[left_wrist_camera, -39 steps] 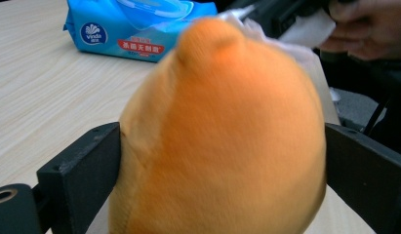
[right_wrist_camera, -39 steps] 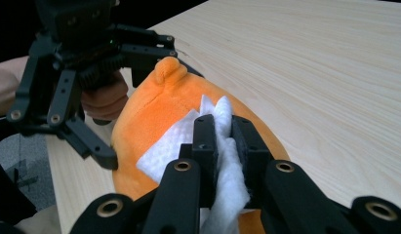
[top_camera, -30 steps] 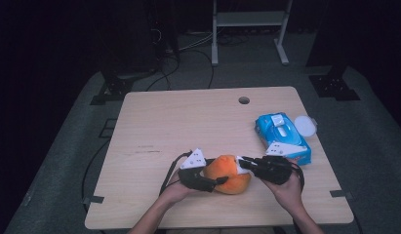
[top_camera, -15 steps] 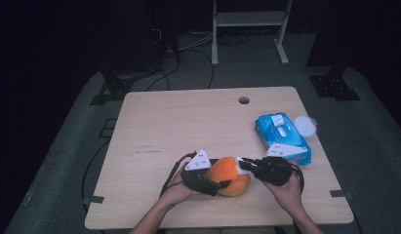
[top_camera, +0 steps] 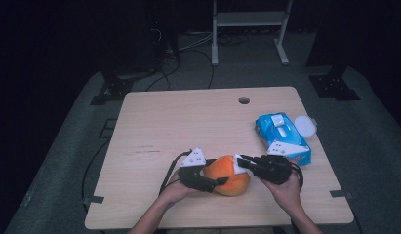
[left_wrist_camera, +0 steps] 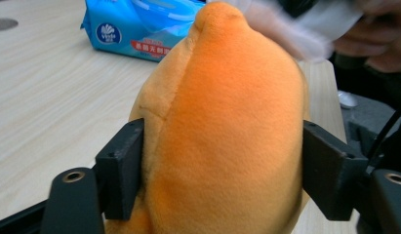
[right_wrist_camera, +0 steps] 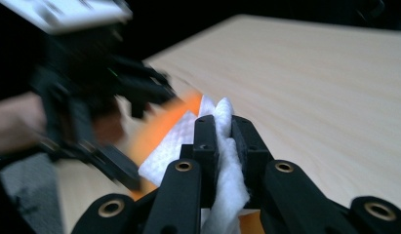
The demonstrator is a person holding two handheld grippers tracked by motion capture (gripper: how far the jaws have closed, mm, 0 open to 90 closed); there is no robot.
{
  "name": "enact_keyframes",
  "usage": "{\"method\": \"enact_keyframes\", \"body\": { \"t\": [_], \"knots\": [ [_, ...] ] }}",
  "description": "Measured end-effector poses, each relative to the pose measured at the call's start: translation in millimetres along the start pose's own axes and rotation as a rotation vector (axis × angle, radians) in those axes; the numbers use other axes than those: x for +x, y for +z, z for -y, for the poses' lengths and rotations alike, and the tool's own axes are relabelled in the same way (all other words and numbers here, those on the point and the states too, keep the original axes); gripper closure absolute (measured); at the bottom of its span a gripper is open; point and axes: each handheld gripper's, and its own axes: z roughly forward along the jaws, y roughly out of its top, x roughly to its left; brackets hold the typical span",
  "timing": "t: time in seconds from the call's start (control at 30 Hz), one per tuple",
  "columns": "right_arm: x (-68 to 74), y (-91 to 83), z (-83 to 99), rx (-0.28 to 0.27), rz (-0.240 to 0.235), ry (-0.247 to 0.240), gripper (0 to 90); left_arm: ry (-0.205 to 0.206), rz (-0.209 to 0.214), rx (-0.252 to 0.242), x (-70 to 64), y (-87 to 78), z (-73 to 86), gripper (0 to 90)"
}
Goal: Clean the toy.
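Your left gripper [left_wrist_camera: 222,165] clamps the orange plush toy [left_wrist_camera: 222,126] between its jaws, near the tabletop's [top_camera: 188,126] front edge. Your right gripper [right_wrist_camera: 221,127] pinches a white wipe [right_wrist_camera: 222,146] against the toy's top. The blue wipes pack [top_camera: 282,137] lies near the right edge.

Fuzzy orange plush toy [left_wrist_camera: 222,131], soft white tissue [right_wrist_camera: 227,165], glossy plastic wipes pack [top_camera: 282,137], matt wood table [top_camera: 188,126]
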Motion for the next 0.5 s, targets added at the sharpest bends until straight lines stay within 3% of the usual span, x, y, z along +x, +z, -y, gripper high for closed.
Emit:
{"method": "enact_keyframes", "body": {
  "t": [0.03, 0.13, 0.2, 0.27, 0.5],
  "knots": [
    [11.1, -0.6, -7.7, -0.015, -0.003, -0.054, 80.9, 0.017, -0.015, 0.003, -6.0, 1.8, -4.1, 27.8],
    [15.9, 2.1, -7.9, 0.014, 0.028, -0.101, 80.9, 0.026, -0.02, 0.007, -10.1, 1.1, -7.7, 27.4],
    [11.7, 2.4, -3.0, 0.033, 0.023, -0.081, 80.9, 0.034, -0.001, 0.009, -9.7, 1.3, -6.2, 22.3],
    [9.4, 2.5, 0.4, 0.046, 0.028, -0.074, 81.0, 0.008, 0.026, -0.011, -5.5, 4.3, -2.9, 15.7],
    [2.0, 2.2, 5.2, 0.063, 0.042, -0.049, 81.2, -0.048, 0.045, -0.032, 10.0, 4.8, 7.2, 3.4]
  ]
}}
